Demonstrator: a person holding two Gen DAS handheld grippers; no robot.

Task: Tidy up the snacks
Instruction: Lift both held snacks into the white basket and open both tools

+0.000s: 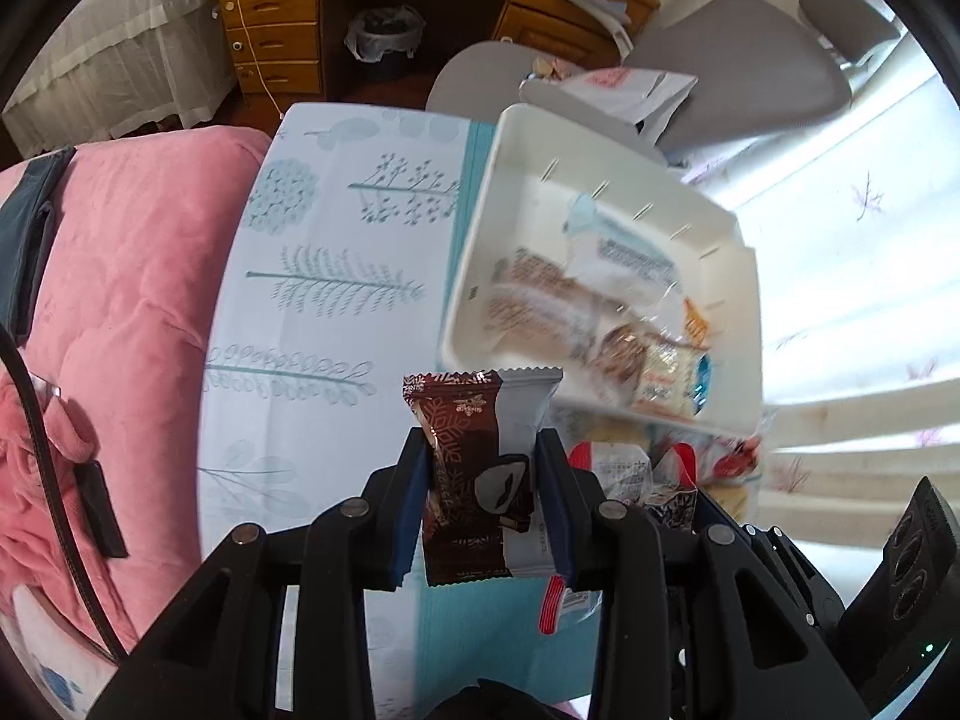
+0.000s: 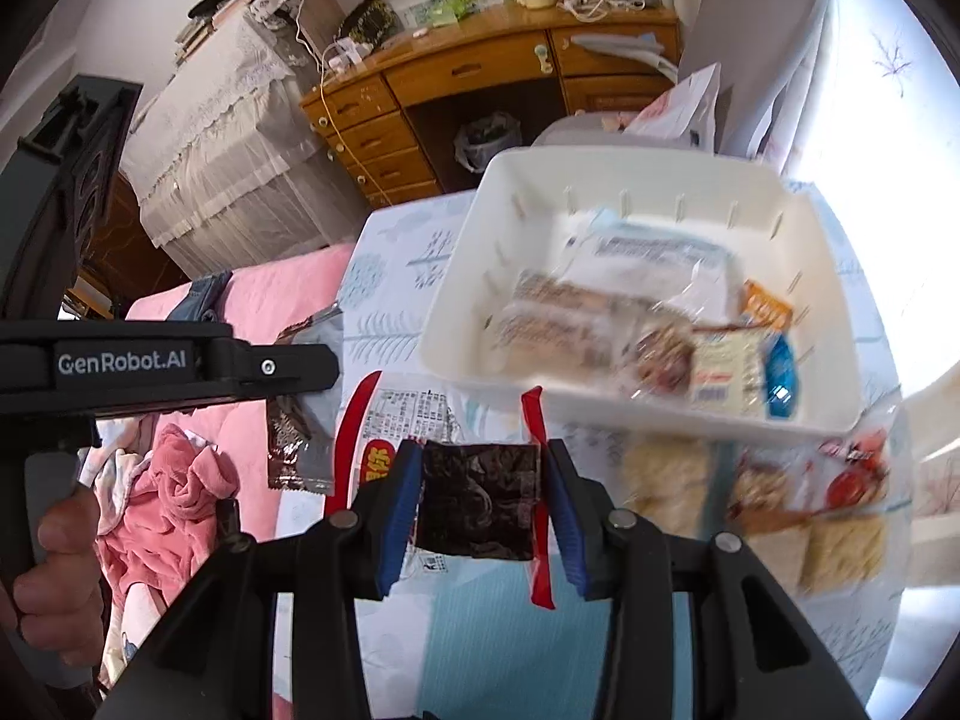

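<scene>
A brown and silver snack packet (image 1: 474, 468) is clamped in the left tongs (image 1: 483, 504) above bare patterned desk (image 1: 336, 276), just short of the white bin's (image 1: 480, 240) near rim. A dark wrapped snack (image 2: 477, 501) is pinched in the right tongs (image 2: 480, 510) over loose packets (image 2: 780, 498) beside that rim.

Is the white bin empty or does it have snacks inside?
Not empty: the white bin has several wrapped snacks on its floor.
</scene>
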